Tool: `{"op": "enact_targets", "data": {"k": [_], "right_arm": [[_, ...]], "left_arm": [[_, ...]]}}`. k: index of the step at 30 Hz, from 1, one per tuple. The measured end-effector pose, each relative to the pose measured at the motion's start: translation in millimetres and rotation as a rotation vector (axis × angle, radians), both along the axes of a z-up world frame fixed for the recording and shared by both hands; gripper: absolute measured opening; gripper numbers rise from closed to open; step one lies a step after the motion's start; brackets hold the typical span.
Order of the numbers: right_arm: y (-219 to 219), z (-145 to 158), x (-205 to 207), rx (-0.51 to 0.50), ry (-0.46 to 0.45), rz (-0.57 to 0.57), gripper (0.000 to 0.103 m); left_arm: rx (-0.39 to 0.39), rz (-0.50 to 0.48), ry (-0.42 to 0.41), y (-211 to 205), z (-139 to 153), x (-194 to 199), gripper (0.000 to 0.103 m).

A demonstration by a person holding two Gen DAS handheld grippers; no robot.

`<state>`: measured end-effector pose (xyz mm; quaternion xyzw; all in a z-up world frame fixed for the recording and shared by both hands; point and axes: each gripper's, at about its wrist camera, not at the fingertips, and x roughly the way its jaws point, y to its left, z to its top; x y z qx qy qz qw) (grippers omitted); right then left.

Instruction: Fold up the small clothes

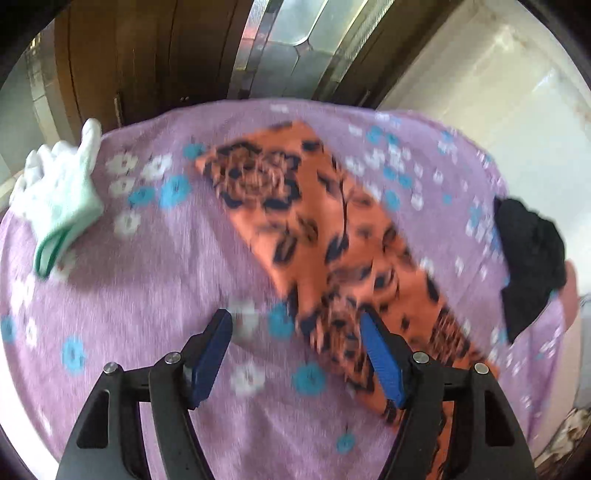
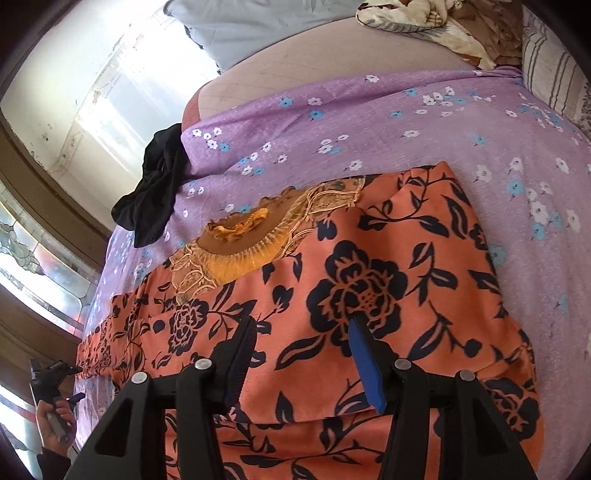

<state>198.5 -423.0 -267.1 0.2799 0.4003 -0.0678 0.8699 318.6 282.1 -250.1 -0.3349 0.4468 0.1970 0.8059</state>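
An orange garment with a black flower print (image 2: 332, 295) lies folded into a long strip on the purple flowered sheet (image 2: 369, 122). Its gold embroidered neckline (image 2: 258, 236) shows at the far edge. My right gripper (image 2: 301, 328) hovers open over the garment's middle, nothing between its fingers. In the left wrist view the garment (image 1: 314, 221) runs diagonally across the sheet (image 1: 147, 277). My left gripper (image 1: 295, 325) is open at the strip's near end, one blue pad (image 1: 380, 362) above the cloth, gripping nothing. The same gripper (image 2: 75, 382), held by a hand, shows at the strip's left end.
A white and green glove (image 1: 62, 195) lies at the sheet's left edge. A crumpled black garment (image 1: 528, 258) (image 2: 155, 188) sits at the bed's edge beside the wall. A pale pillow (image 2: 258, 26) and a patterned blanket (image 2: 424, 18) lie beyond the sheet. Wooden door frames stand behind.
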Motion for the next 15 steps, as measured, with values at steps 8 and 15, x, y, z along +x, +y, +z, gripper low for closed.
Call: {"op": "enact_targets", "data": {"k": [8, 15], "right_arm": [[6, -6, 7, -0.022, 0.012, 0.012, 0.056], [10, -7, 14, -0.051, 0.003, 0.016, 0.056]], "left_arm": [[-0.084, 0.014, -0.172, 50, -12, 25, 0.071], [-0.150, 0.075, -0.214, 65, -25, 35, 0.006]]}}
